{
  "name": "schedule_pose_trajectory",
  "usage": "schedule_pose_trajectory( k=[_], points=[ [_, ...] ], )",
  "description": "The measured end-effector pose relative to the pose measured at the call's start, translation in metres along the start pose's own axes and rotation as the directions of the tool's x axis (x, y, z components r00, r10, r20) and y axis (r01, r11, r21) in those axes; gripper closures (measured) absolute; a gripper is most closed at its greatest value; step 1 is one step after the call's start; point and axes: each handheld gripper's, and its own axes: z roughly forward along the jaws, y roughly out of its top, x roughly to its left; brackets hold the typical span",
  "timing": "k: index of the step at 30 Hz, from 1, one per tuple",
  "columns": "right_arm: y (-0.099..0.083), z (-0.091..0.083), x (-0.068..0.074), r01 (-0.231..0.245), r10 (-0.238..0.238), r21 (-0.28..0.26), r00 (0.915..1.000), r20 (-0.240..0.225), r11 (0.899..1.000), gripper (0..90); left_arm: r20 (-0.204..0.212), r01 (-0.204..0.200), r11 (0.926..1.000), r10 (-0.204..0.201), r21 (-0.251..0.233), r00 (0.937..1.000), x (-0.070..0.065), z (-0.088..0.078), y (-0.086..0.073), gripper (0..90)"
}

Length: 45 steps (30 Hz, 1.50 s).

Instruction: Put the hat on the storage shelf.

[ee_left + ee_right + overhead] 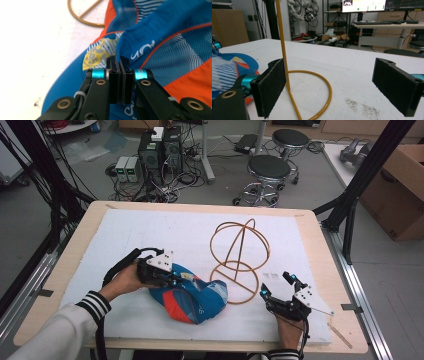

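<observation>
Blue-and-orange cap is lying crumpled on the white surface, and the left tongs are biting down on a fold of its fabric at the near edge, jaws pressed together with the cloth pinched between them. Right tongs are sitting wide apart off to the cap's other side, gripping nothing. Gold wire stand is standing upright just beyond them, its base ring lying right in front of the right tongs and touching the cap's far edge.
</observation>
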Motion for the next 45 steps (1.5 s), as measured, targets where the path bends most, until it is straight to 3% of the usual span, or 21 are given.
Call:
schedule_pose_trajectory(
  k=[6,11,16,17,18,22,25,27,31,34,36,41,43,45],
  points=[
    [0.000,0.000,0.000,-0.002,0.002,0.002,1.0000,-0.002,1.000,11.2,-0.034,0.051,0.9942,-0.055,-0.094,0.9979,-0.001,-0.019,-0.010,87.8],
    [0.000,0.000,0.000,0.001,-0.001,0.003,1.0000,0.000,1.000,11.2,-0.084,0.111,0.9793,-0.126,-0.169,0.9885,0.002,-0.039,-0.019,87.8],
    [0.000,0.000,0.000,0.002,-0.002,0.003,1.0000,0.001,1.000,11.2,-0.115,0.166,0.9467,-0.204,-0.276,0.9722,0.006,-0.056,-0.024,87.9],
    [0.000,0.000,0.001,0.002,-0.002,0.003,1.0000,0.000,1.000,11.2,-0.121,0.176,0.9368,-0.221,-0.302,0.9677,0.007,-0.059,-0.025,87.9],
    [0.000,0.000,0.000,0.003,-0.003,0.003,1.0000,0.002,1.000,11.2,-0.124,0.180,0.9337,-0.227,-0.310,0.9660,0.007,-0.061,-0.026,87.9],
    [0.000,0.000,0.001,0.003,-0.003,0.003,1.0000,0.001,1.000,11.2,-0.164,0.195,0.9138,-0.267,-0.356,0.9497,0.008,-0.068,-0.028,87.9],
    [0.000,0.000,0.000,0.007,-0.007,0.001,1.0000,0.000,1.000,11.2,-0.181,0.202,0.8834,-0.301,-0.423,0.9362,0.009,-0.075,-0.028,87.9],
    [0.000,0.000,0.000,0.006,-0.006,0.001,1.0000,0.000,1.000,11.2,-0.193,0.199,0.8674,-0.314,-0.456,0.9296,0.010,-0.078,-0.028,87.9],
    [0.000,0.000,0.000,0.007,-0.007,0.001,1.0000,0.000,1.000,11.2,-0.216,0.193,0.8478,-0.335,-0.494,0.9173,0.010,-0.083,-0.026,87.9],
    [0.000,0.000,0.001,0.005,-0.005,0.002,1.0000,0.000,1.000,11.2,-0.230,0.188,0.8464,-0.338,-0.498,0.9127,0.012,-0.086,-0.023,87.9],
    [0.000,0.000,0.001,0.003,-0.003,0.001,1.0000,0.001,1.000,11.2,-0.244,0.181,0.8404,-0.343,-0.511,0.9072,0.012,-0.090,-0.019,87.9],
    [0.000,0.000,0.001,0.006,-0.006,0.002,1.0000,0.001,1.000,11.2,-0.252,0.165,0.7979,-0.368,-0.580,0.8951,0.016,-0.102,-0.008,87.9],
    [0.000,0.000,0.001,0.006,-0.006,0.002,1.0000,0.001,1.000,11.2,-0.250,0.160,0.7887,-0.369,-0.594,0.8951,0.018,-0.105,-0.003,87.9],
    [0.000,0.000,0.001,0.005,-0.005,0.002,1.0000,0.001,1.000,11.2,-0.249,0.157,0.7856,-0.369,-0.598,0.8956,0.019,-0.107,0.002,87.9]
  ],
)
